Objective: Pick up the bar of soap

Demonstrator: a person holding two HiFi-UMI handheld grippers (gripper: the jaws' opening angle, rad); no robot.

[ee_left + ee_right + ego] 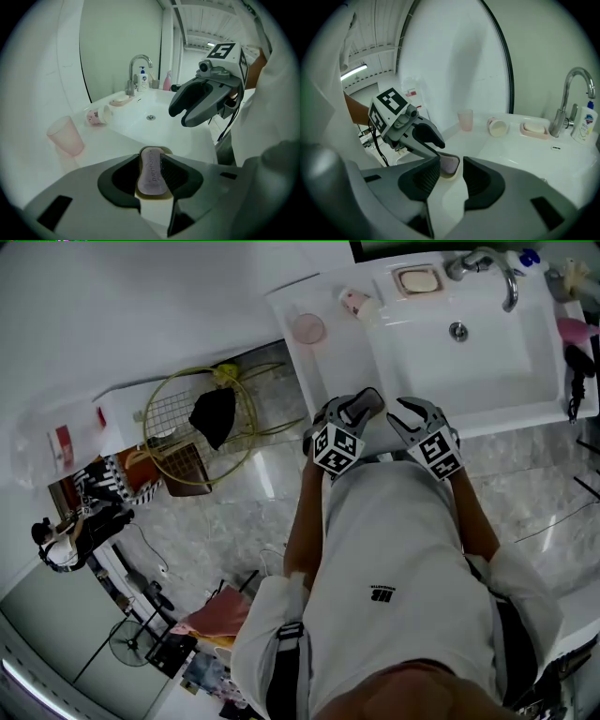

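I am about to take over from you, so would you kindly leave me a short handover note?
Left gripper: jaws closed on the sides of the bar of soap, which sits in its dish at the counter front edge.
Right gripper: open and empty, beside the left.
Done: reach and grip, it seems.
Left: lift the soap out of the dish.

Pink cup [66, 136] and overturned mug [97, 115] beside white sink [165, 106].
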